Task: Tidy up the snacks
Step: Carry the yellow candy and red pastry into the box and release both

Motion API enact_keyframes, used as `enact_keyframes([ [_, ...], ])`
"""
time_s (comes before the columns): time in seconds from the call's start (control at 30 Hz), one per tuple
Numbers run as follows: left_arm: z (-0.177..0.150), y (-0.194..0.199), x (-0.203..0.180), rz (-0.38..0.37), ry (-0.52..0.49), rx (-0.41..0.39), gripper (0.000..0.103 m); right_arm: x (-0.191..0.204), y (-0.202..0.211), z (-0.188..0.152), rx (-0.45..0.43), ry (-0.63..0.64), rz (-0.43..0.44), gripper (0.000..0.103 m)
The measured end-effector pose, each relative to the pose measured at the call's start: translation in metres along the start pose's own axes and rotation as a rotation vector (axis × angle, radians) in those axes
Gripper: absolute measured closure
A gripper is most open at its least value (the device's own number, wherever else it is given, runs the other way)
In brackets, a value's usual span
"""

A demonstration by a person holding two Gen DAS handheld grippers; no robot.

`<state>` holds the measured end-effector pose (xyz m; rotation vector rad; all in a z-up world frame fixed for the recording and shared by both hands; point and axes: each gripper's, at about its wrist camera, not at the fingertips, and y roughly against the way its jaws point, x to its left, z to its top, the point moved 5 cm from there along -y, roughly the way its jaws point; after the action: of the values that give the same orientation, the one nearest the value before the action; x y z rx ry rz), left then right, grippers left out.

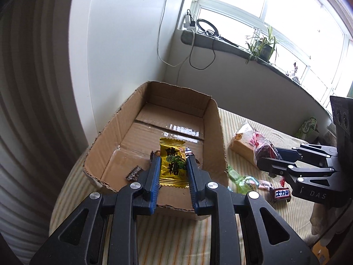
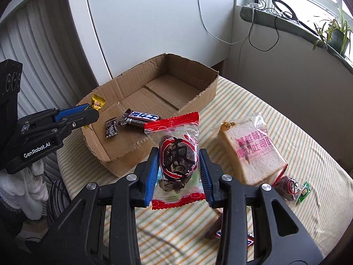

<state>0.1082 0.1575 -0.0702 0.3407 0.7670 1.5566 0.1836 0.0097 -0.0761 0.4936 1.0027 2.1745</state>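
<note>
Snacks were mid-sort: the left tongs (image 1: 172, 168) pinched a yellow candy (image 1: 172, 163) over the cardboard box (image 2: 206, 92)'s near end, while the right tongs (image 2: 179, 173) clamped a red-edged packet (image 2: 176, 165) just outside its right wall. Held only by its slippery wrapper, the packet might slide free and land short on the striped bed (image 2: 286, 119).

You can read "GenRobot.AI" on your black left tool (image 2: 93, 112), "DAS" on your black right tool (image 1: 263, 165), "士力架" on the brown chocolate bar wrapper (image 1: 280, 194).

Green packets (image 1: 240, 180) partly hidden behind the box wall (image 1: 217, 145), snack bar (image 2: 229, 235) under the right fingers (image 2: 207, 181), tiny sill figurine (image 1: 295, 70) unreadable
</note>
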Motion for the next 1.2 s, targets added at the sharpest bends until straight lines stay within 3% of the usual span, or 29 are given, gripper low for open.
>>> enact_keyframes([
  [0.8,0.022,-0.025,0.043,0.011,0.043,0.019,0.081,0.041,-0.075,0.053,0.033,0.059,0.014,0.066],
  [0.9,0.022,-0.025,0.044,0.008,0.048,0.018,0.081,0.043,-0.078,0.052,0.038,0.066,0.015,0.063],
  [1.0,0.023,-0.025,0.043,0.007,0.047,0.019,0.080,0.044,-0.077,0.052,0.031,0.074,-0.001,0.048],
  [1.2,0.023,-0.021,0.041,0.009,0.047,0.016,0.080,0.041,-0.070,0.051,0.024,0.067,-0.006,0.047],
])
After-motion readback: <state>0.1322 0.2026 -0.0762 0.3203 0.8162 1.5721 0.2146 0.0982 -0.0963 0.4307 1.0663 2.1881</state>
